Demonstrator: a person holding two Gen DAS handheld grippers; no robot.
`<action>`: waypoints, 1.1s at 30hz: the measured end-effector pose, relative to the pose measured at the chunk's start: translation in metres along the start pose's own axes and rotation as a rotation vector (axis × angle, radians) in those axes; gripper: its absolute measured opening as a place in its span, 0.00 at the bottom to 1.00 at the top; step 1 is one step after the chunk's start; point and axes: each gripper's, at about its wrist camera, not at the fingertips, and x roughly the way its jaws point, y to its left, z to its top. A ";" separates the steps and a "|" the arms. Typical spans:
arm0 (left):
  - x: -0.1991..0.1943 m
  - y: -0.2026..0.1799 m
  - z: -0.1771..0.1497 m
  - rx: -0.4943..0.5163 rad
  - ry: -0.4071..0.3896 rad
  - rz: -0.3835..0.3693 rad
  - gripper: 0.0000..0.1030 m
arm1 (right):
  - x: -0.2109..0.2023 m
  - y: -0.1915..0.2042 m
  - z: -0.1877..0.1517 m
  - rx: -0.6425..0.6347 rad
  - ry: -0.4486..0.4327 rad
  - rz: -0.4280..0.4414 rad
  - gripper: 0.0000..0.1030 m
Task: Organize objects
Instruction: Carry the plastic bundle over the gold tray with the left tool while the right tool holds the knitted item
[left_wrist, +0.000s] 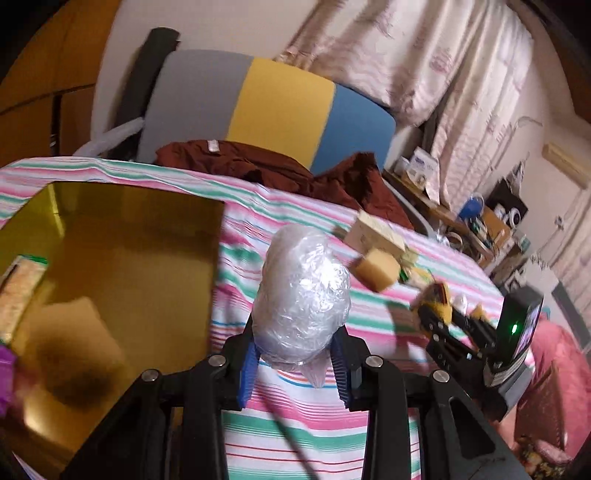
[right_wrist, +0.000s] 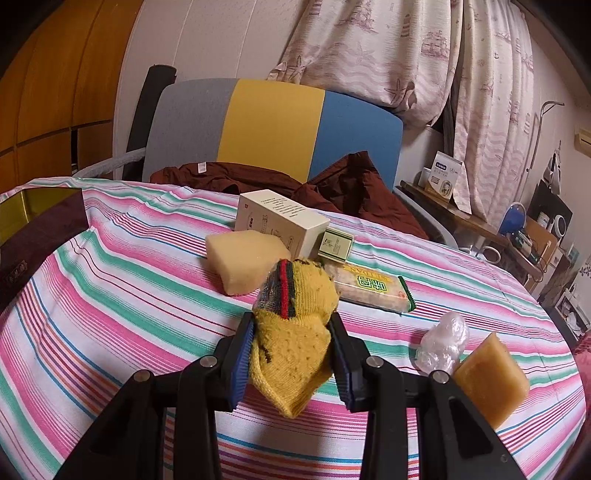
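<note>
Plainly crinkled, clear-wrapped bundle (left_wrist: 303, 291) — egg-shaped

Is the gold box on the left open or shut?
Open. The left wrist view looks straight down into the gold box: its bare gold inner walls and floor show, with no lid over them.

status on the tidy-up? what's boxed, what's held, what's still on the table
Done: the gold box already holds at least a packet at its left edge.
In hand: left gripper grips a plastic-wrapped bundle beside the box; right gripper holds a yellow sock.
Left on the striped tablecloth: white carton, sponge, snack bar, small green box.
</note>
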 end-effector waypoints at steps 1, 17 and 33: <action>-0.005 0.008 0.005 -0.014 -0.010 0.006 0.34 | 0.000 0.001 0.000 -0.004 -0.003 -0.002 0.37; -0.025 0.124 0.055 -0.157 -0.002 0.205 0.35 | 0.002 0.010 0.000 -0.044 0.011 -0.022 0.37; -0.012 0.179 0.045 -0.195 0.118 0.321 0.69 | 0.004 0.013 0.000 -0.068 0.025 -0.031 0.37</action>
